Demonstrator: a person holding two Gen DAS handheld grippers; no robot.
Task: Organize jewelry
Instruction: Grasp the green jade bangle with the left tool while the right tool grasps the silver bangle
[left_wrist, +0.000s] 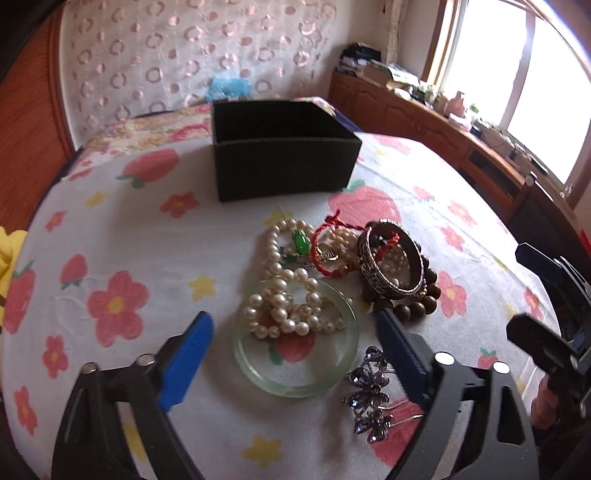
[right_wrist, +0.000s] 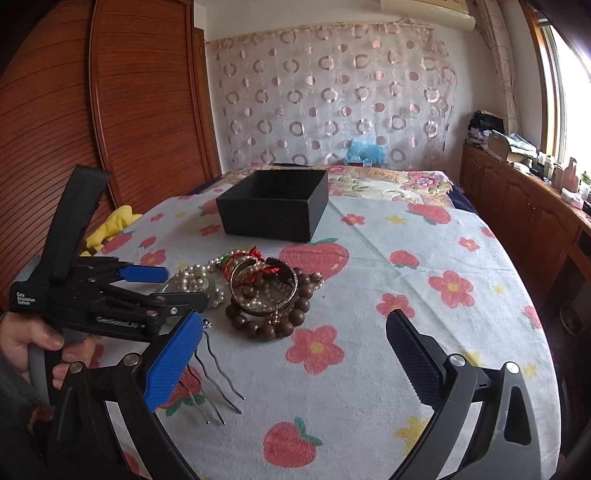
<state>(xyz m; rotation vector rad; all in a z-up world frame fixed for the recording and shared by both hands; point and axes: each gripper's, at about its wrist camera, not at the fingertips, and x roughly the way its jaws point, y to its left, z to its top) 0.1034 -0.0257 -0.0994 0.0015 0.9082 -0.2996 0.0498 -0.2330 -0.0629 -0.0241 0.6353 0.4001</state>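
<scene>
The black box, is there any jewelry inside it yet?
No. The black box looks empty inside, and the pearls and bracelets lie heaped on the cloth in front of it.

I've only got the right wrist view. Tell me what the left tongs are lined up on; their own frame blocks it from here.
Observer: The left tongs stand open, one finger on each side of a pale green bangle that lies flat on the cloth.
Operator: Say what lies in that bangle.
Observer: A coil of the pearl strand rests across its far rim and inside the ring.
Operator: Now the hairpin. I see only its prongs.
Observer: Its head is a blue jewelled flower, next to the bangle and close to the left tongs' right-hand finger.
</scene>
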